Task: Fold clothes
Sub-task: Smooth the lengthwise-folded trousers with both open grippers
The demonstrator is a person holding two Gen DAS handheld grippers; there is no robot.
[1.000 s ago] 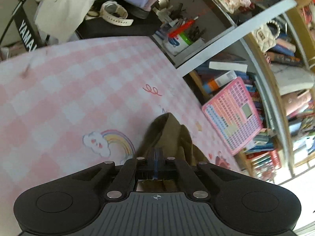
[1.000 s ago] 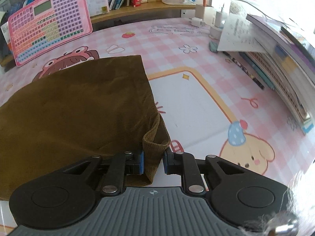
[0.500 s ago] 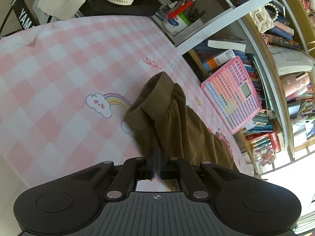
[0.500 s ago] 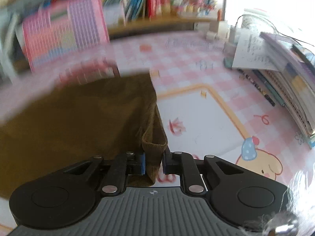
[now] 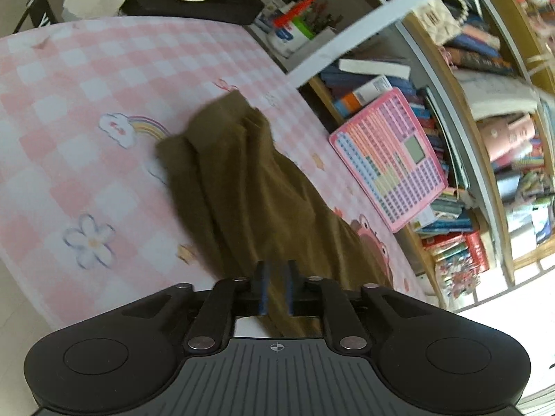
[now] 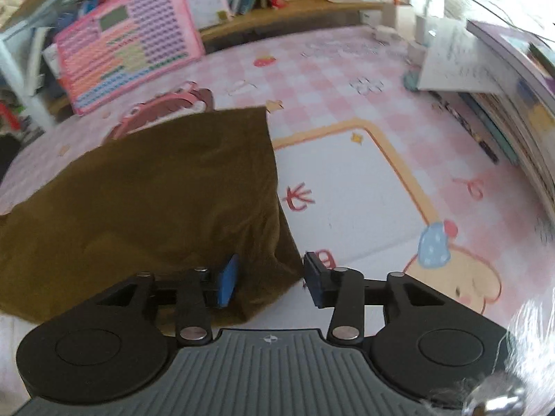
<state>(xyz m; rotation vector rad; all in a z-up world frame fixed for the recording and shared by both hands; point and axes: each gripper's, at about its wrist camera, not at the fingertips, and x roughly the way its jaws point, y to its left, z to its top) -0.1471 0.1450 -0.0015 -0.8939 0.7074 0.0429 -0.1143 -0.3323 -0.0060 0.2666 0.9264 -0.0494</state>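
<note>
A brown corduroy garment (image 5: 242,180) lies on the pink checked mat (image 5: 86,104), its far end bunched in folds. A strip of it rises to my left gripper (image 5: 276,287), which is shut on the cloth, with fabric filling the narrow gap between the blue pads. In the right wrist view the same garment (image 6: 156,190) lies spread out and mostly flat. My right gripper (image 6: 270,279) stands open over its near right corner, the left pad (image 6: 227,282) over the cloth and the right pad (image 6: 314,279) just past the edge.
A pink toy keyboard (image 5: 388,159) (image 6: 128,41) leans on a low bookshelf (image 5: 451,111) at the mat's far side. A stack of books and papers (image 6: 485,79) borders the mat on the right. A pen holder (image 5: 295,31) and a black case stand beyond the mat.
My right gripper has opened and let go of the garment's folded corner, which now lies on the mat. The left gripper has lifted and pulled back with the cloth, and its pads stand slightly wider.
</note>
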